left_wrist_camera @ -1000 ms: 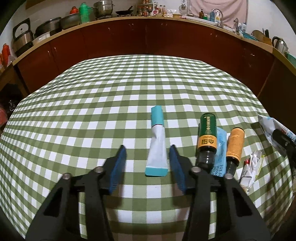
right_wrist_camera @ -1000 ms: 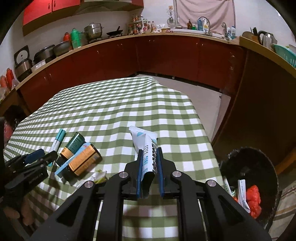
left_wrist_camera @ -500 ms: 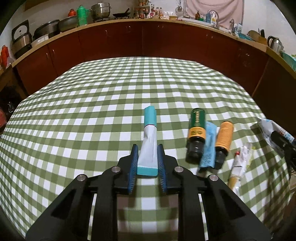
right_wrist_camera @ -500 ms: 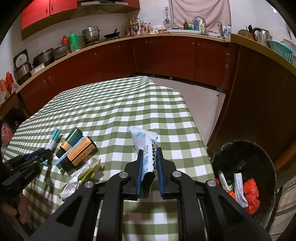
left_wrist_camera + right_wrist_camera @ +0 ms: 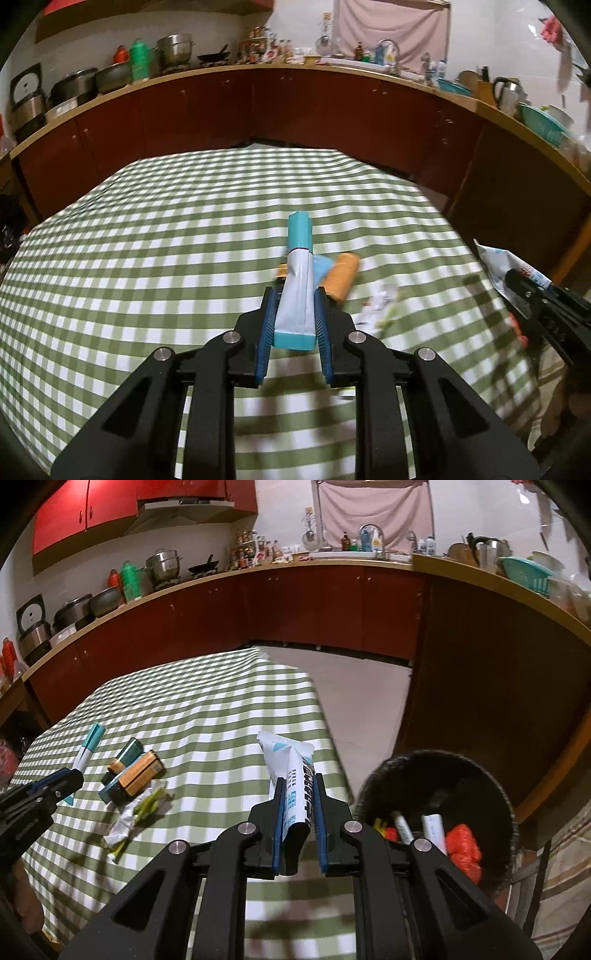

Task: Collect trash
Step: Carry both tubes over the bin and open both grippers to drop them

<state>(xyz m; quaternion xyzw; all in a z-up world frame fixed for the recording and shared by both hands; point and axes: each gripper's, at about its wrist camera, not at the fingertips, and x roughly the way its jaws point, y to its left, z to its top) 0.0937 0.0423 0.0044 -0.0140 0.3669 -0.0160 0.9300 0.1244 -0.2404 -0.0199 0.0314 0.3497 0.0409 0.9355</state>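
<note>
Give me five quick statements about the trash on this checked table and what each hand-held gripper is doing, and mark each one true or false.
1. The left hand-held gripper is shut on the teal-capped tube. True.
2. The right hand-held gripper is open with nothing in it. False: it is shut on a white squeezed tube.
3. The black bin holds red trash. True.
4. The orange bottle is already in the bin. False: it lies on the checked tablecloth.
5. A crumpled wrapper lies on the cloth near the bottles. True.
</note>
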